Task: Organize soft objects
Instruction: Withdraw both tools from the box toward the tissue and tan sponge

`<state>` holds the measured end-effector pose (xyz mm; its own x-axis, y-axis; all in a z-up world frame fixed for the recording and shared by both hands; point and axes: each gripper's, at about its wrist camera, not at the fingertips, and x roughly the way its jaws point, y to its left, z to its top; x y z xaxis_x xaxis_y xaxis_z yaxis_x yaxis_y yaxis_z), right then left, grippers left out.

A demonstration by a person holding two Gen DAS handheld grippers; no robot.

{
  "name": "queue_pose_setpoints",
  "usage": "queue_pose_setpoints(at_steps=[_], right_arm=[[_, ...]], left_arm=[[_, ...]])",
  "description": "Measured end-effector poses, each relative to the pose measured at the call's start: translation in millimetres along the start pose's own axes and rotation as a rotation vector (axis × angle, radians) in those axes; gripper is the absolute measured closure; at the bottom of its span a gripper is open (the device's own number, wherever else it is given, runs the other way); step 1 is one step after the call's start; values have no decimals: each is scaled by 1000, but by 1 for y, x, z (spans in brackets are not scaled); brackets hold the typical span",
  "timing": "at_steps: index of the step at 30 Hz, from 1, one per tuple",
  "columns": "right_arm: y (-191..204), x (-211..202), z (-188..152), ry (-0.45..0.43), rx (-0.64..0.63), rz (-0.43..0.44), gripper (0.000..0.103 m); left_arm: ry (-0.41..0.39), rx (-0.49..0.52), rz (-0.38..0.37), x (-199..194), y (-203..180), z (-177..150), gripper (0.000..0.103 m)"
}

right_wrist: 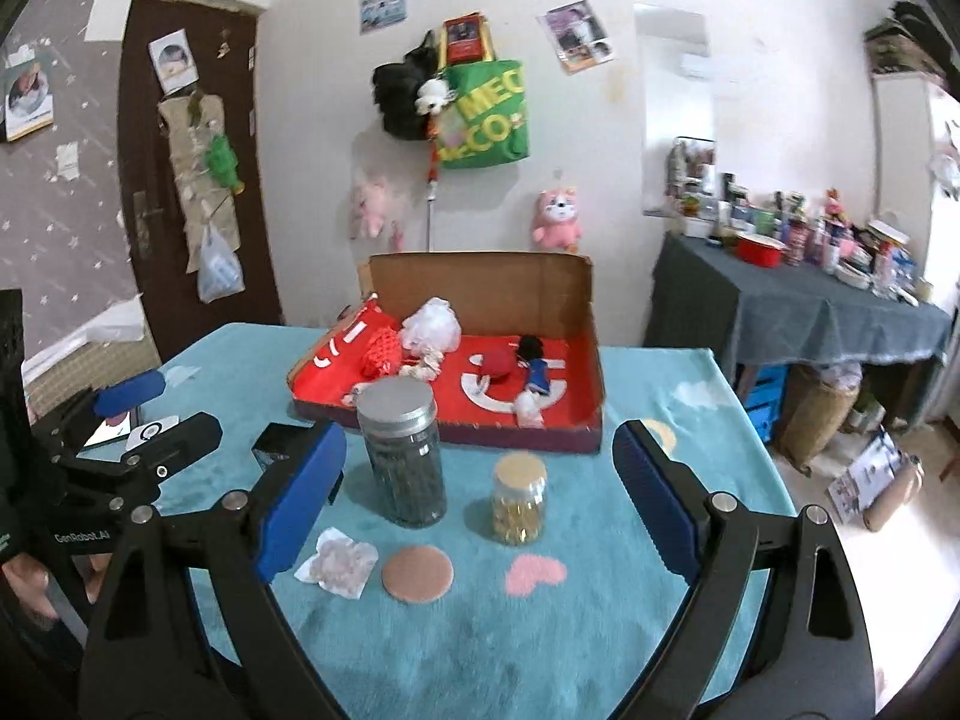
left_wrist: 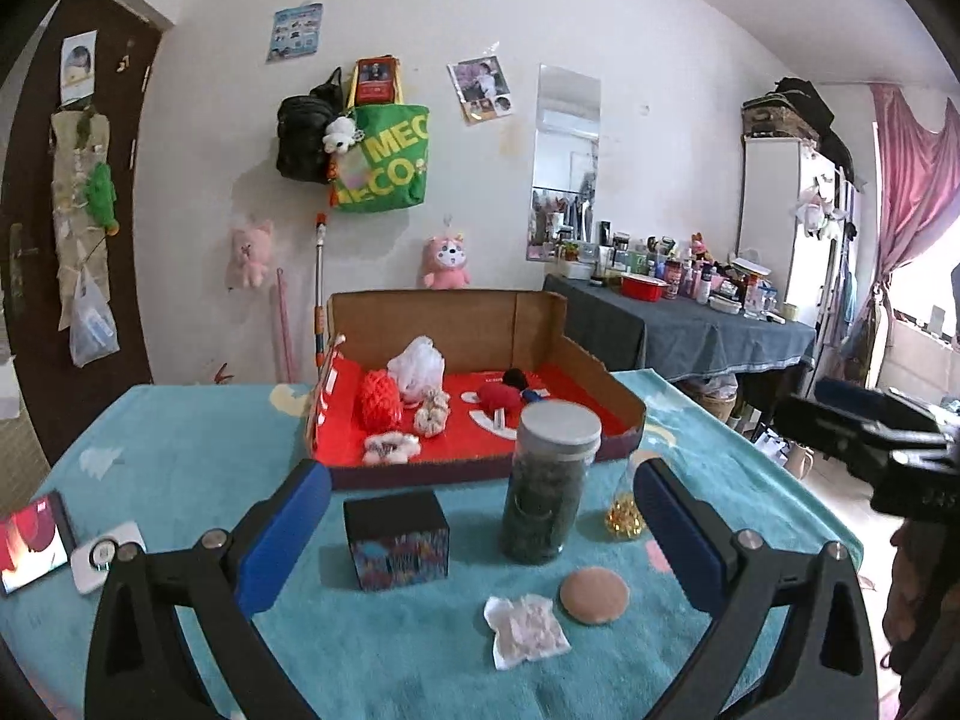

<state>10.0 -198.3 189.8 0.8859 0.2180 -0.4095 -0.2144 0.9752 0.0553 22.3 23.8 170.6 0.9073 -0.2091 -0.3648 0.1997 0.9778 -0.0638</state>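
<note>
A round beige puff [left_wrist: 594, 595] [right_wrist: 417, 573] and a white packet of soft pads [left_wrist: 526, 630] [right_wrist: 339, 561] lie on the teal cloth near me. The cardboard box [left_wrist: 624, 402] [right_wrist: 591, 360] with a red floor holds a red mesh ball [left_wrist: 380, 401], a white bag [left_wrist: 417, 365], scrunchies [left_wrist: 432, 411], a red plush [left_wrist: 501, 399] and a small doll [right_wrist: 534, 369]. My left gripper [left_wrist: 480, 531] is open and empty above the puff and packet. My right gripper [right_wrist: 480, 492] is open and empty, also above them.
A tall jar with a grey lid [left_wrist: 549, 486] [right_wrist: 403, 450], a small jar of yellow beads [right_wrist: 519, 498] and a dark patterned box [left_wrist: 397, 540] stand between me and the cardboard box. A phone [left_wrist: 33, 540] and white device [left_wrist: 108, 555] lie at left.
</note>
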Motion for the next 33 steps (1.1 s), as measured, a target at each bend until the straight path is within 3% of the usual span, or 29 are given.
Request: queue_pose_setpoints(at_steps=[6,18,33], right_arm=[[-1,8,-43,18,40,-45,11],[-14,45,-104,163,103,-67,11],[-27,76,-119,271,131,-44,11]], left_arm=[[45,-28,7,5,-2,-31,0],[202,-35,50,40,1,-82,0],[331,-42,36,67,8,-103,0]])
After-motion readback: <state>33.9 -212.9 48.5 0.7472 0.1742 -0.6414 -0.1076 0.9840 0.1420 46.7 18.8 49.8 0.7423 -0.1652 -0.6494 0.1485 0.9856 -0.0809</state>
